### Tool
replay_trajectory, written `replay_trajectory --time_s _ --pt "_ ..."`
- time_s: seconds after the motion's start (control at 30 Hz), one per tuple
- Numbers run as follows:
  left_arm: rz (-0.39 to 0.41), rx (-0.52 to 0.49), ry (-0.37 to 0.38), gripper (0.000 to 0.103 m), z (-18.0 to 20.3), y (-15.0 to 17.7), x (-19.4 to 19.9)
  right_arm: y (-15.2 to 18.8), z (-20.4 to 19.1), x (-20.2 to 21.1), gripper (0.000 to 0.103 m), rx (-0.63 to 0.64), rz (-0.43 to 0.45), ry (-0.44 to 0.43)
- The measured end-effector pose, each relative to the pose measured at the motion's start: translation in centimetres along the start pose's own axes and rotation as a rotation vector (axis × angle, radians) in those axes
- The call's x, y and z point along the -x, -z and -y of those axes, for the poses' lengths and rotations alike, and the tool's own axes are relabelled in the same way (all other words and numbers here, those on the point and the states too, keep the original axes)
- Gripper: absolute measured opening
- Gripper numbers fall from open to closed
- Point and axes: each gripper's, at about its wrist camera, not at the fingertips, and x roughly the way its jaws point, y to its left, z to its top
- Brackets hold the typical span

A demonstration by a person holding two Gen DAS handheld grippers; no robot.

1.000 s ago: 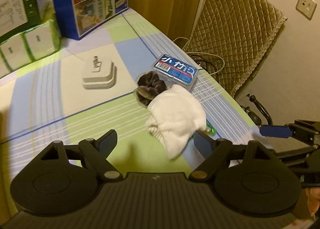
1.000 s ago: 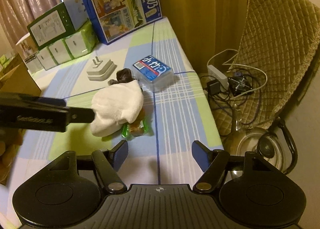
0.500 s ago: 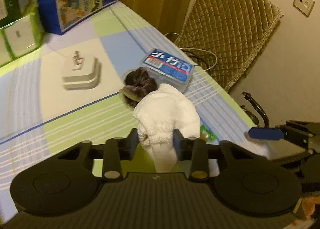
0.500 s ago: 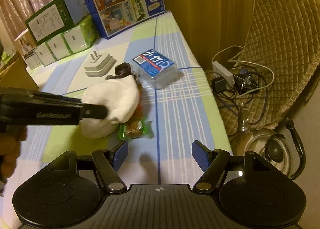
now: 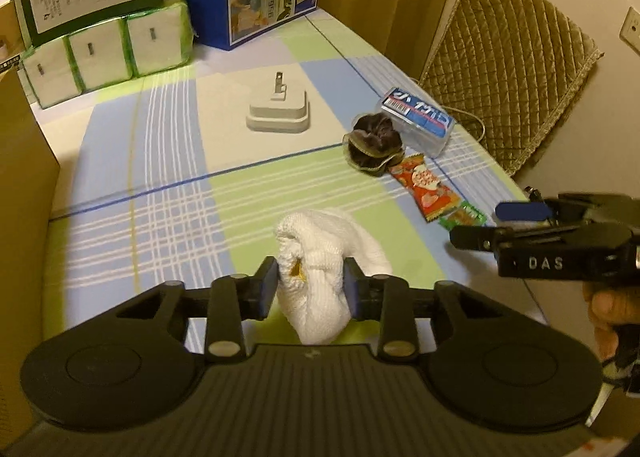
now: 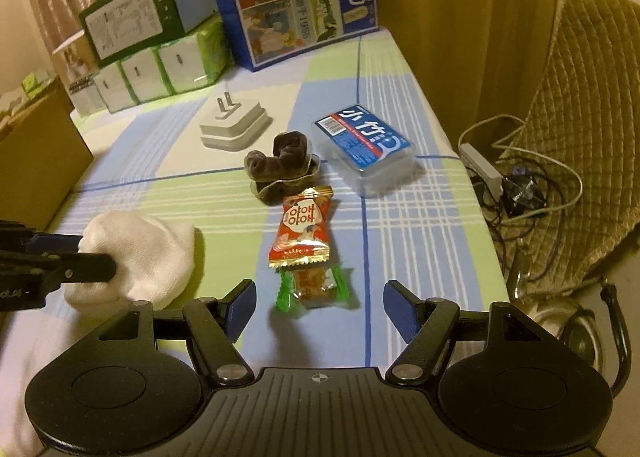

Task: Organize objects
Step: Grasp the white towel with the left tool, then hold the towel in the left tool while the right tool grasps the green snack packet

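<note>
Checked cloth in blue, green and white covers the bench [image 6: 416, 225]; boxes and tissue packs [image 5: 104, 53] stand along the far edge. White plug adapter [image 6: 234, 129], dark scrunchie [image 6: 286, 165], clear blue-labelled case [image 6: 364, 147], red snack packet [image 6: 304, 227] and green-ended candy [image 6: 312, 285] lie near mid-bench. Left gripper [image 5: 310, 287] has its jaws clamped on a white sock [image 5: 320, 269], low over the near bench. Right gripper [image 6: 318, 311] hovers just short of the candy, jaws spread wide, nothing between them.
</note>
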Motion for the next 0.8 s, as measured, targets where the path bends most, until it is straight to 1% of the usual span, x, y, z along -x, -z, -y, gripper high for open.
replay_trajectory --time_s 0.07,0.1,0.2,0.23,0.3,0.37,0.4,0.47,0.5,0.57,0.67,0.8 --pt "0.0 0.006 0.004 0.037 -0.2 0.2 -0.1 0.0 -0.2 -0.4 0.069 0.03 -0.001 0.001" --pt "0.004 0.01 0.007 0.038 -0.3 0.3 0.0 0.0 -0.2 -0.6 0.068 0.045 -0.002 0.002" --pt "0.015 0.017 0.013 0.047 -0.4 0.4 0.1 0.1 -0.3 -1.1 0.066 0.065 -0.005 -0.002" --pt "0.017 0.017 0.017 0.052 -0.4 0.4 0.1 0.2 -0.3 -1.2 0.064 0.068 -0.006 -0.001" --pt "0.018 0.016 0.025 0.055 -0.3 0.4 -0.1 0.2 -0.5 -1.3 0.061 0.084 0.005 0.01" --pt "0.02 0.016 0.021 0.057 -0.3 0.4 -0.1 0.2 -0.7 -1.4 0.051 0.1 0.009 0.025" --pt "0.021 0.017 0.022 0.058 -0.3 0.3 -0.2 0.3 -0.8 -1.4 0.048 0.111 0.009 0.033" --pt "0.021 0.017 0.024 0.059 -0.3 0.1 -0.3 0.4 -1.1 -1.4 0.039 0.138 0.005 0.045" --pt "0.021 0.015 0.028 0.059 -0.3 0.0 -0.4 0.4 -1.1 -1.3 0.037 0.145 0.003 0.046" --pt "0.024 0.009 0.029 0.06 -0.2 -0.1 -0.6 0.4 -1.3 -1.2 0.03 0.149 -0.001 0.047" --pt "0.023 0.002 0.026 0.06 -0.1 -0.4 -1.0 0.5 -1.4 -1.1 0.025 0.145 -0.002 0.047" --pt "0.013 -0.016 0.026 0.058 0.1 -0.6 -1.6 0.4 -1.4 -0.7 0.023 0.124 -0.002 0.04"
